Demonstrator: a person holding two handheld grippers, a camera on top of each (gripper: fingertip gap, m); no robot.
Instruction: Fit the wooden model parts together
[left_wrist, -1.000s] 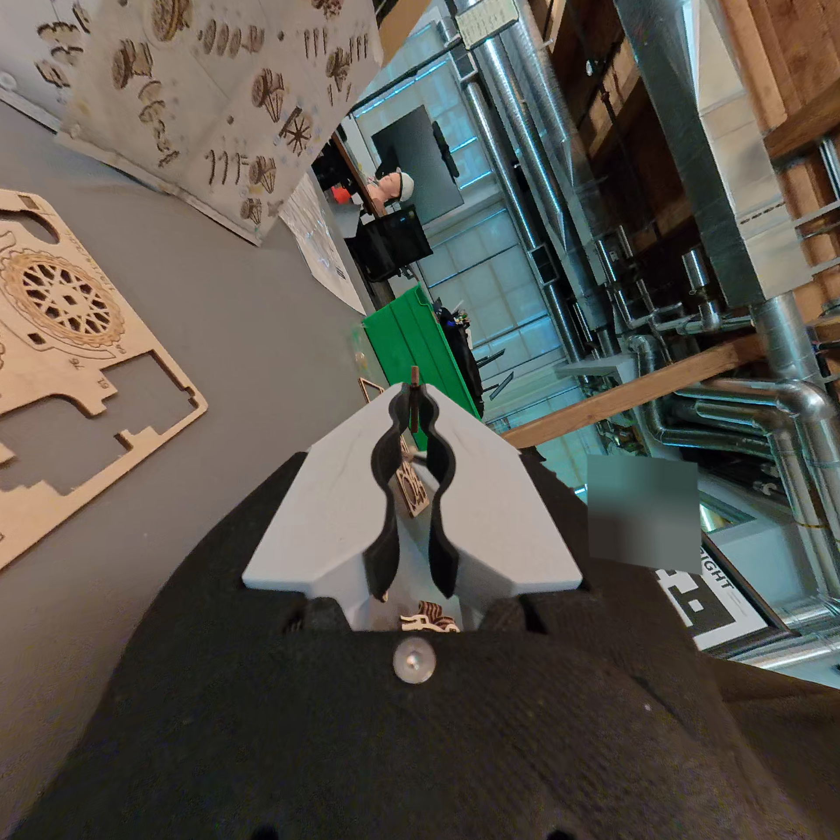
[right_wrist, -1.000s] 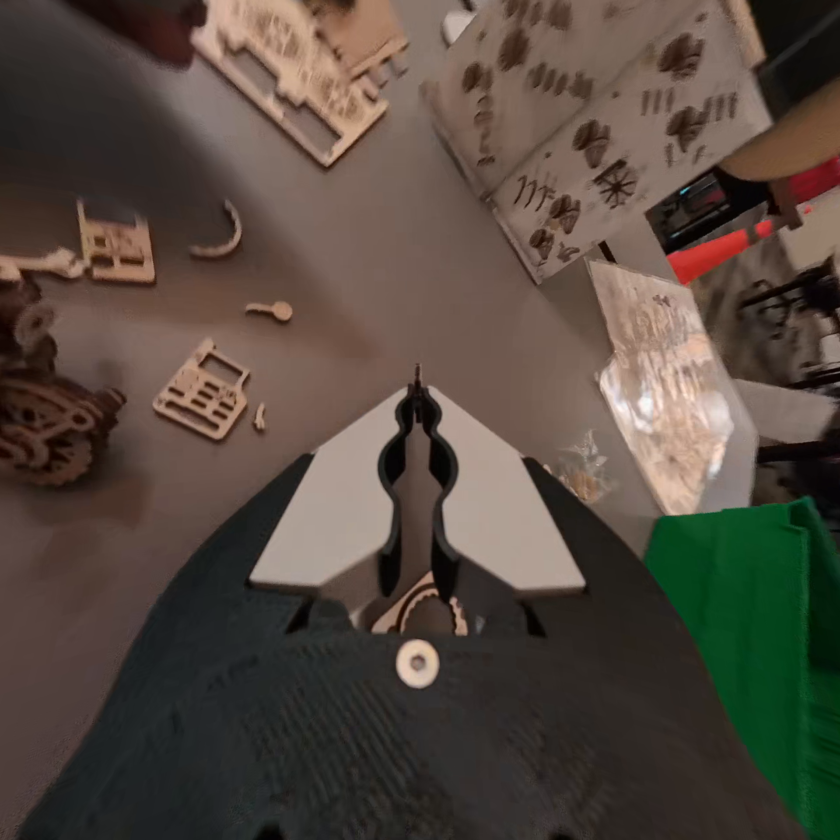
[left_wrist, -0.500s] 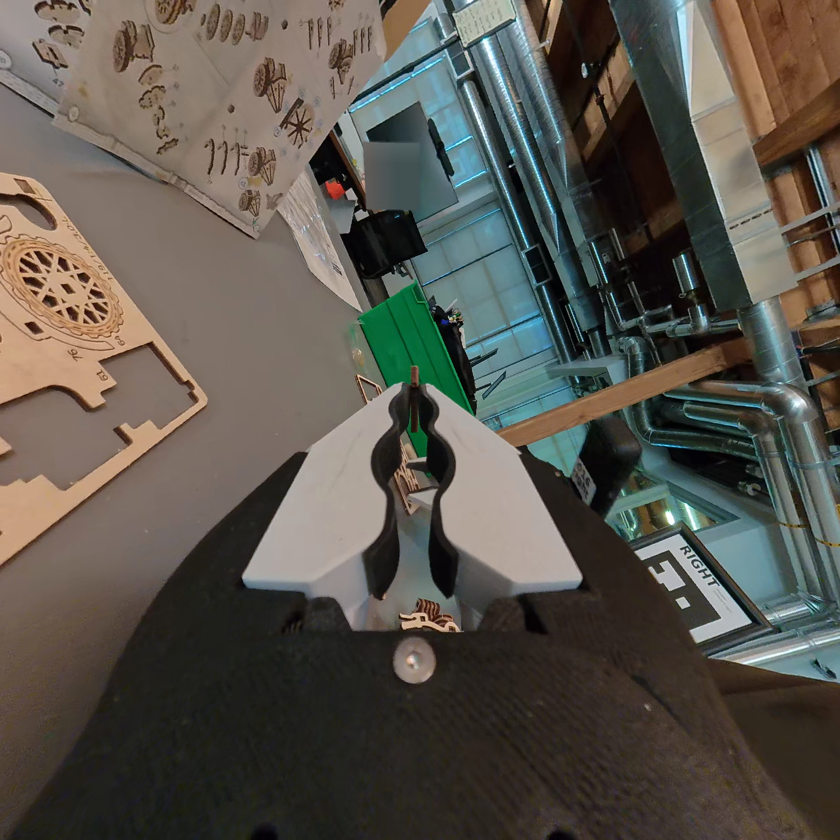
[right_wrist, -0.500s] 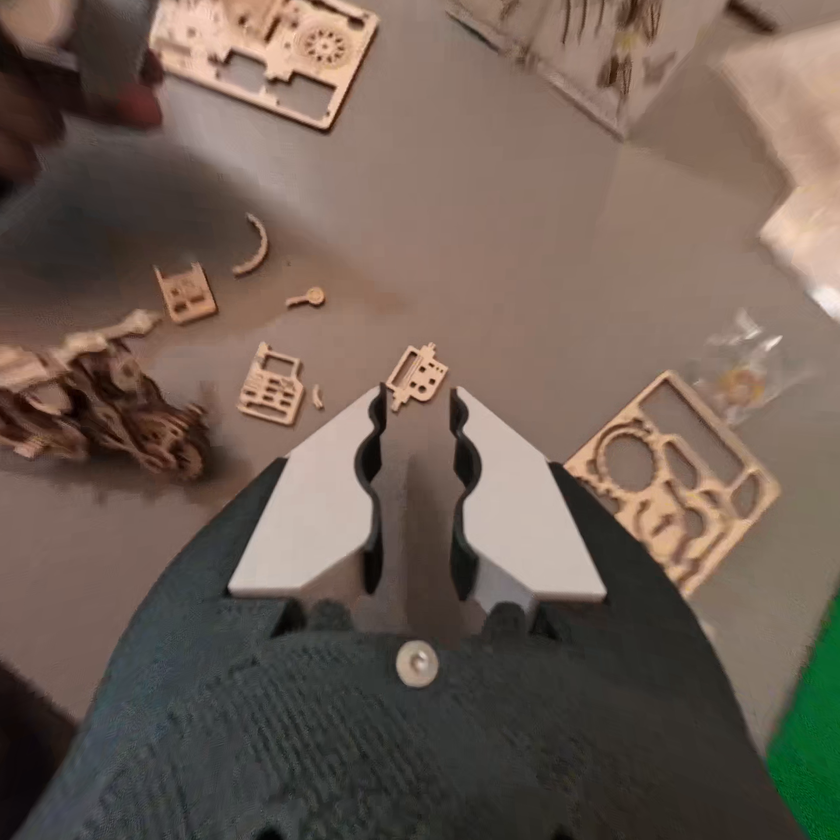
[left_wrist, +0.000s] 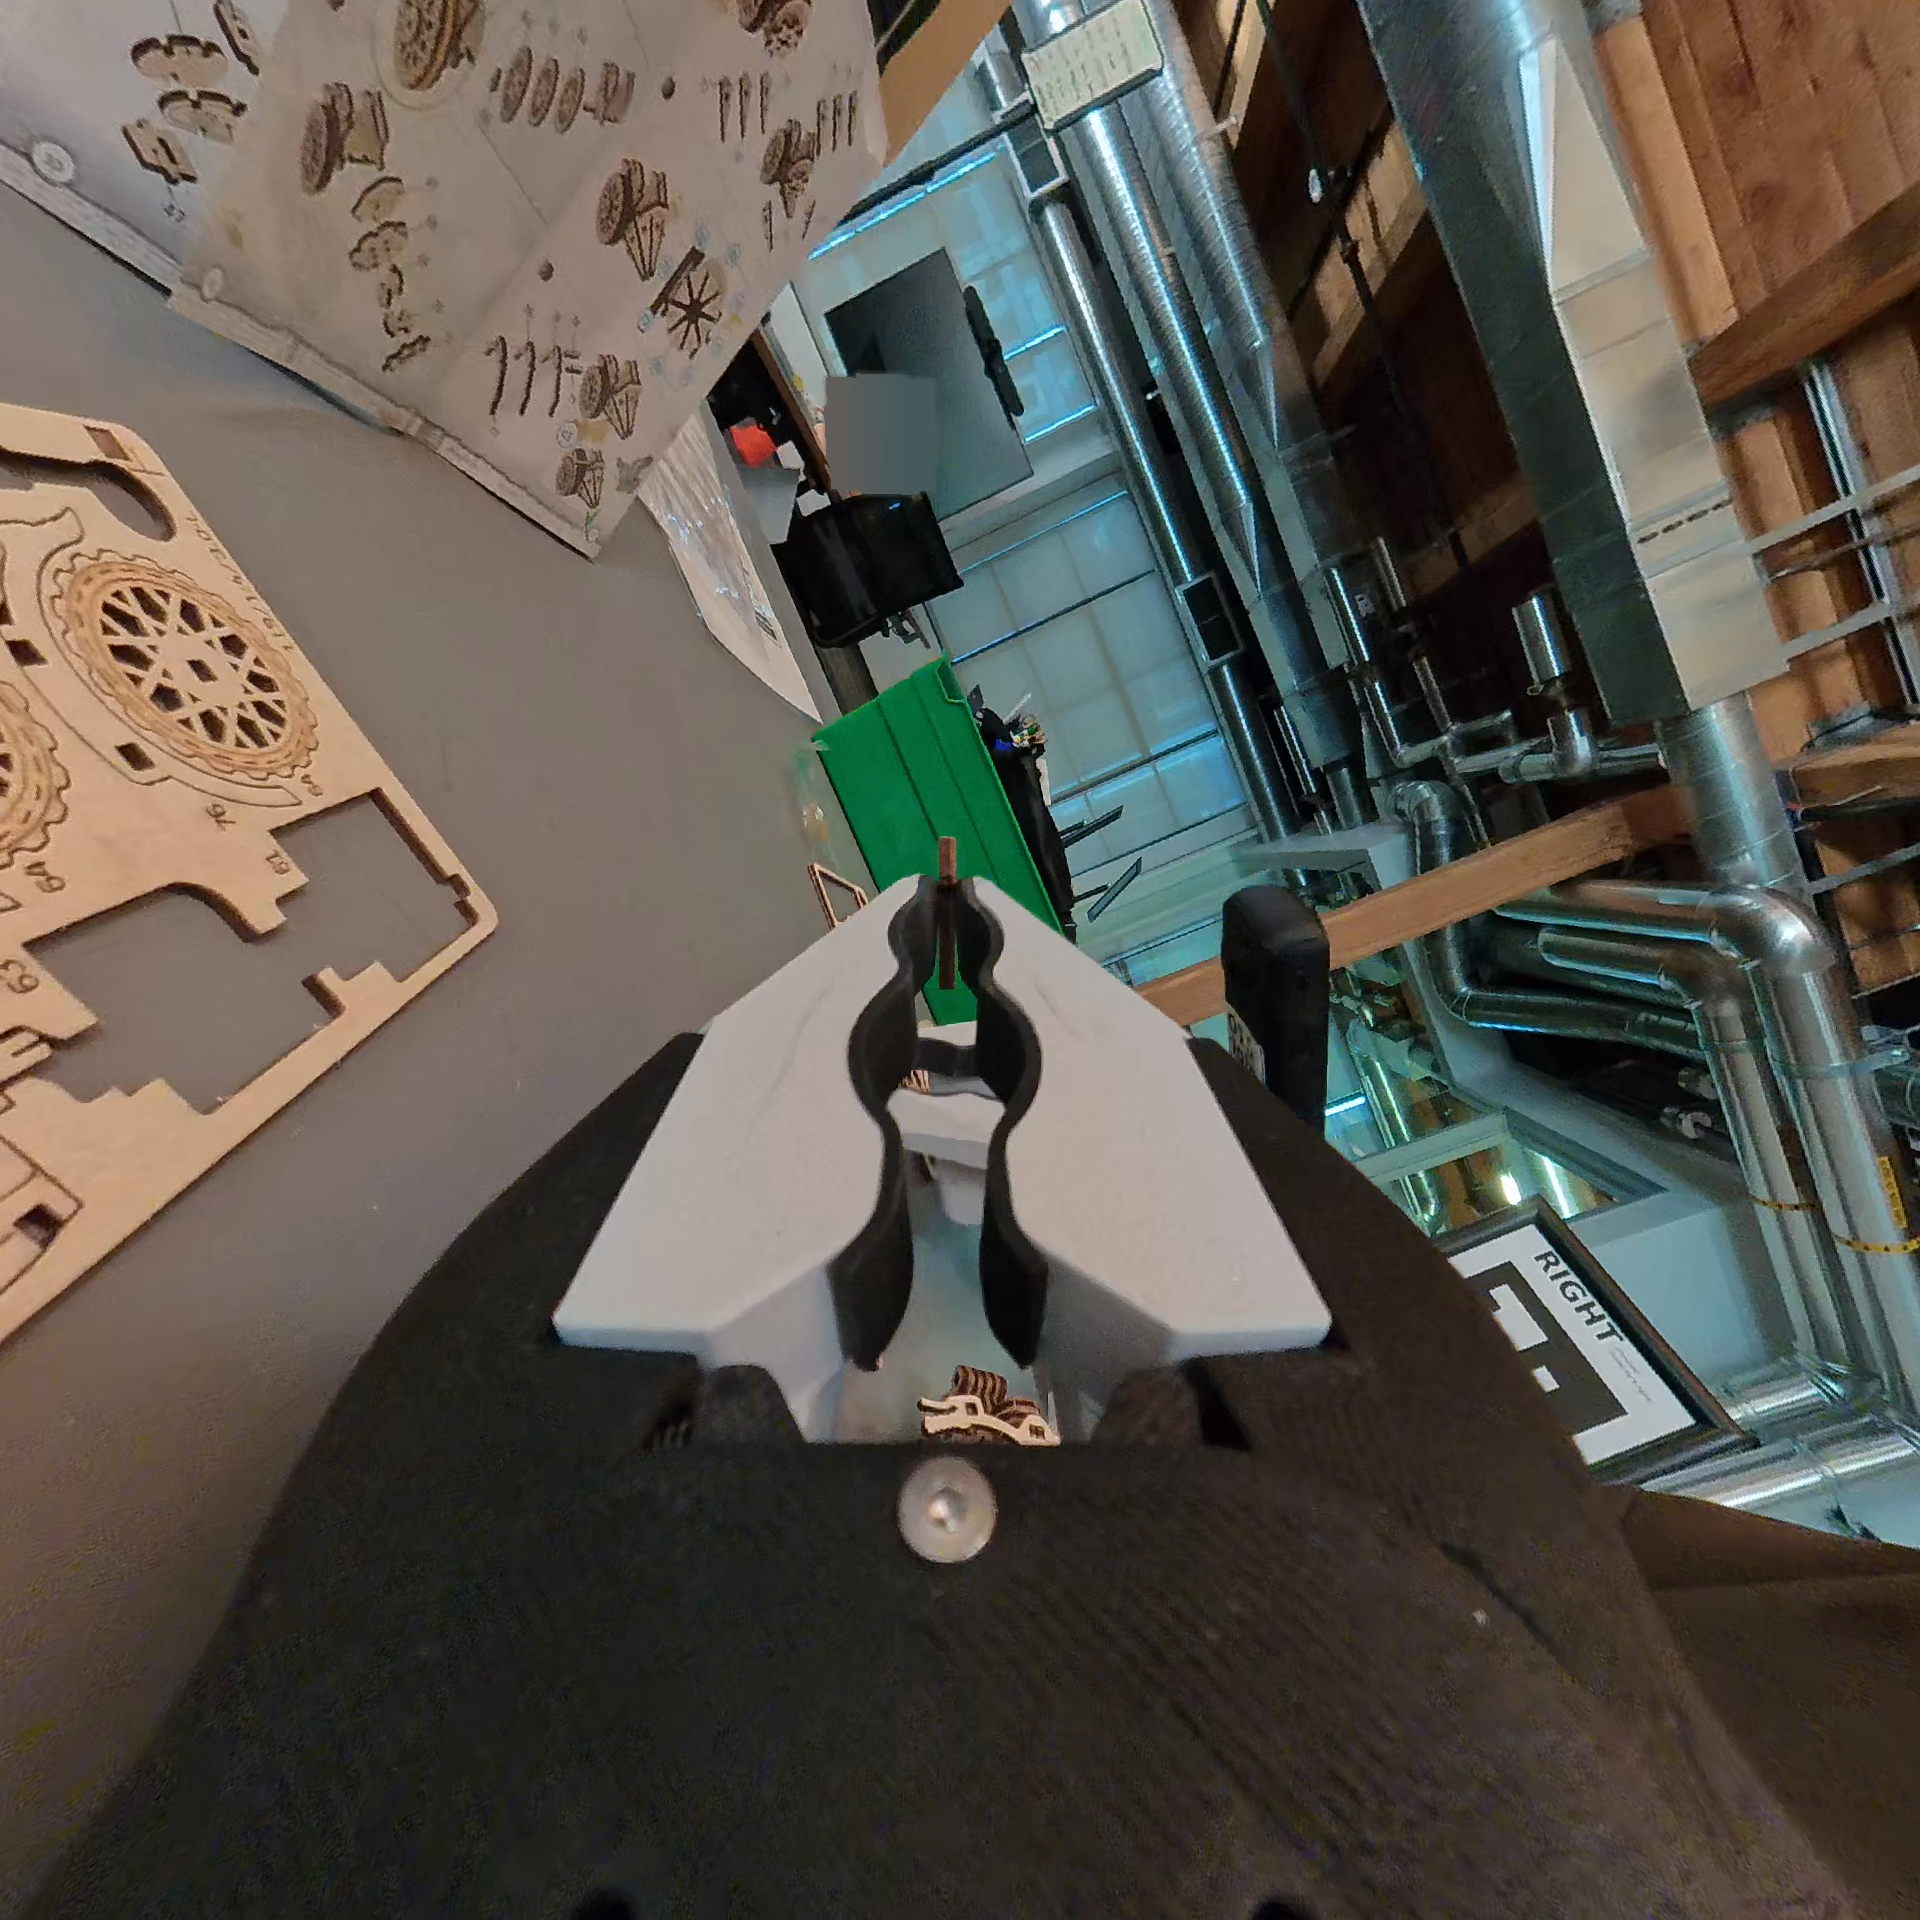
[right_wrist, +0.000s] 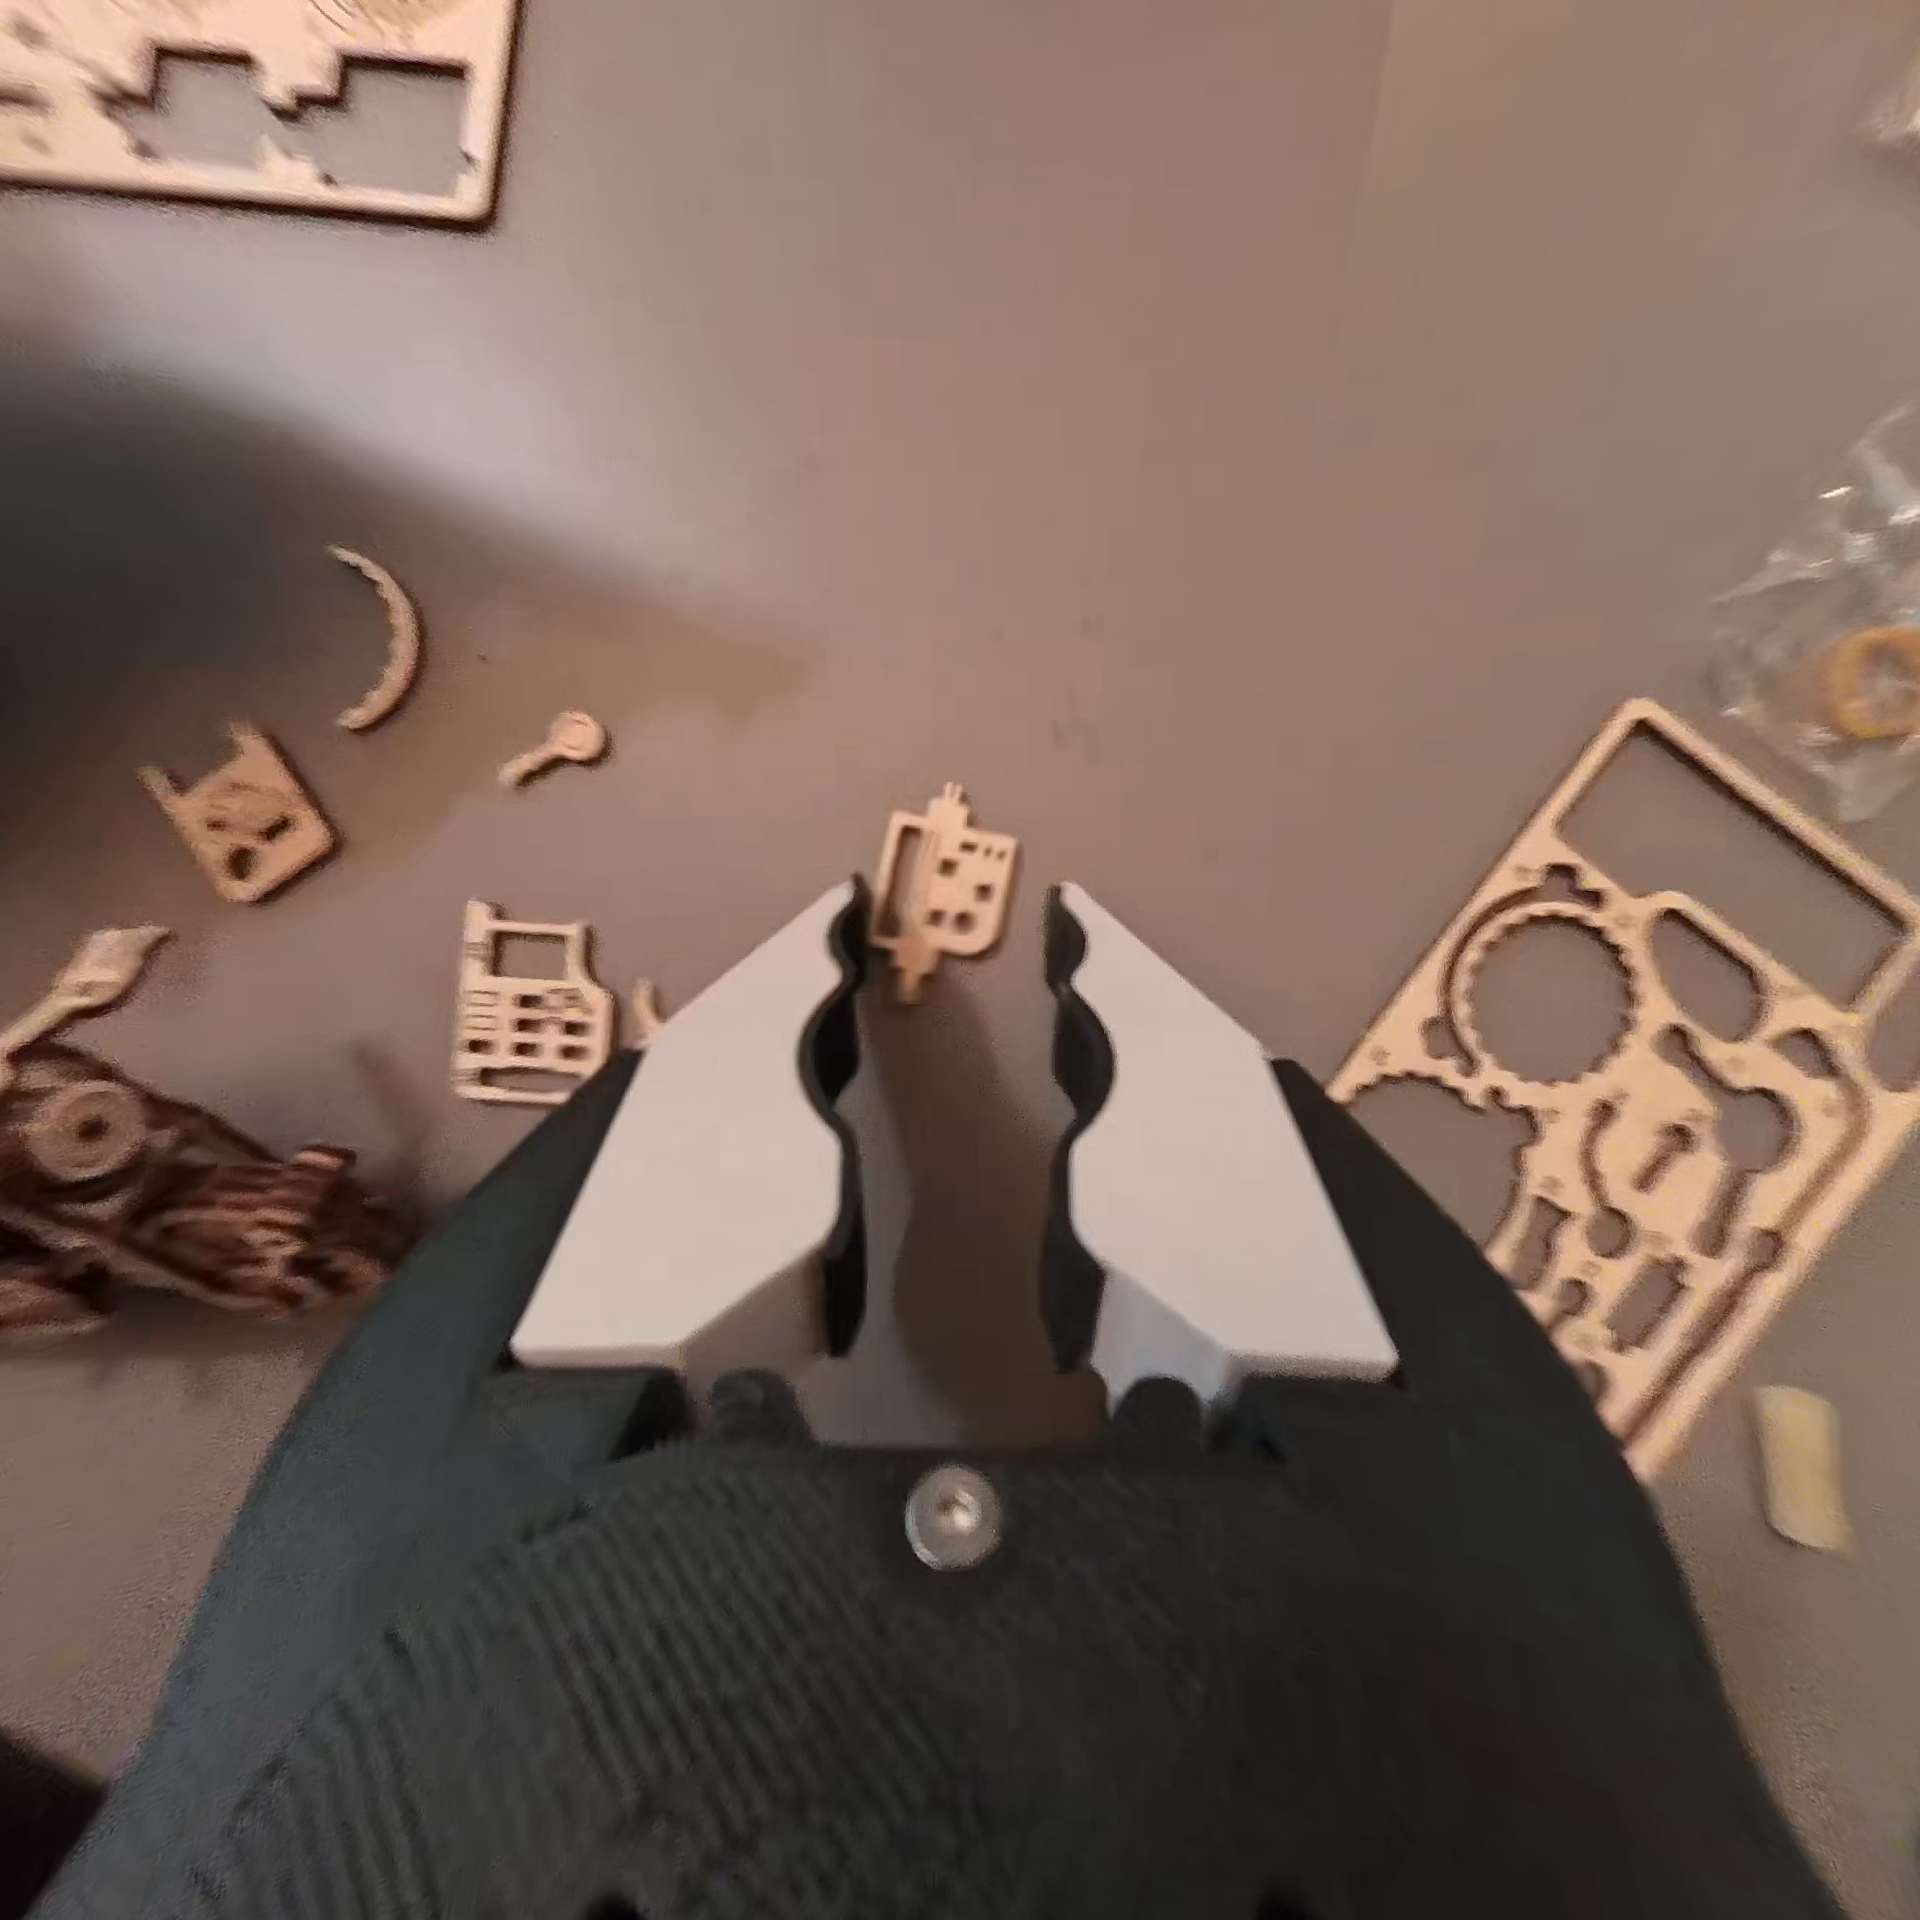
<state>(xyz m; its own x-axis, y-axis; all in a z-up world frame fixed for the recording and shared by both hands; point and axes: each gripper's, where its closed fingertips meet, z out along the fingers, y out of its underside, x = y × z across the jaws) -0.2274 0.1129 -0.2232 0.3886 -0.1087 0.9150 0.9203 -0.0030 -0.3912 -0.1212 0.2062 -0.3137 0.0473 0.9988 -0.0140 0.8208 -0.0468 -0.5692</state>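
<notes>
My left gripper is shut on a thin wooden part seen edge-on. It holds the part up above the grey table, its tip poking out past the fingertips. My right gripper is open and points down at the table. A small flat wooden part lies on the table between its fingertips, nearer the left finger. A partly built dark wooden model stands at the left. The view is blurred.
Loose parts lie left of the right gripper: a grid piece, a key-shaped piece, a curved strip and a small plate. A punched-out sheet, a plastic bag, a part sheet, a paper diagram sheet and a green bin surround them. Spacing between my two grippers at the tips: around 15 centimeters.
My right gripper was shut on a thin part a second ago. It has opened, tilted down and moved closer to the table. My left gripper stays shut on its part.
</notes>
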